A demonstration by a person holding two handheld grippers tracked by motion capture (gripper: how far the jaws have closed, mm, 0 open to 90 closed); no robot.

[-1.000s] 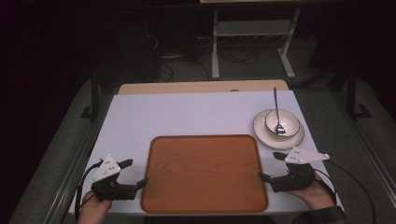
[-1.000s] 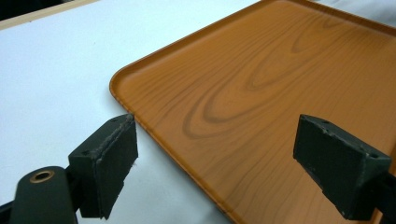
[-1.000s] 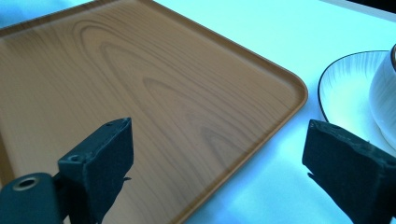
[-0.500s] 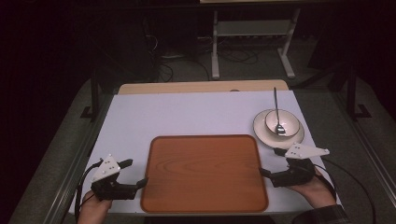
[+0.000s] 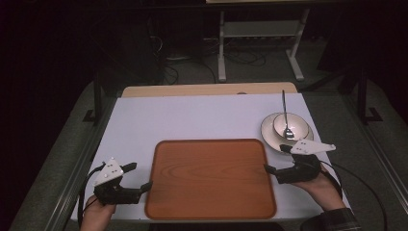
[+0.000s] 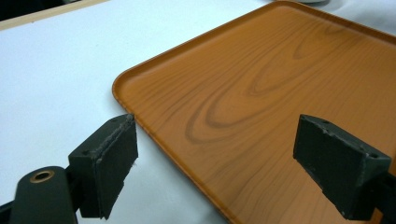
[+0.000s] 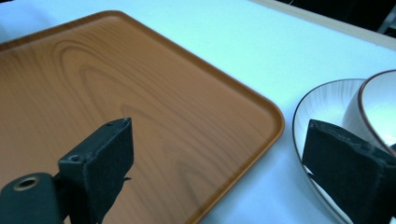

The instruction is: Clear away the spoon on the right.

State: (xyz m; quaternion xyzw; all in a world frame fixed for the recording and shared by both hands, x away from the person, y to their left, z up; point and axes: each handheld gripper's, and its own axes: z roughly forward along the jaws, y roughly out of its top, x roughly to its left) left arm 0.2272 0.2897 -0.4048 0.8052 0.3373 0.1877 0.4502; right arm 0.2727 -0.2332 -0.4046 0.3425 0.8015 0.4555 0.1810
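tray: wood-grain brown tray (image 5: 210, 178) lies flat on the white table (image 5: 192, 120), near centre, nothing on it
left gripper: left gripper (image 5: 137, 177) at the tray's left edge, near side; jaws wide apart and empty, one over the table, one over the tray floor, rim between them in the left gripper view
right gripper: right gripper (image 5: 275, 159) at the tray's right edge; jaws spread, holding nothing, one over the tray, the other in front of the plate (image 7: 322, 109)
dishes: bowl (image 5: 290, 126) sits on the plate, spoon (image 5: 285, 115) in the bowl, just beyond the tray's far right corner
step (judged): likely a two-sided grasp of the tray rims
how to do well: seat each rim deep between the pads, close both together, lift level
risk: right gripper is close to the plate; keep its outer jaw off it
contact: cannot tell whether any jaw touches the tray
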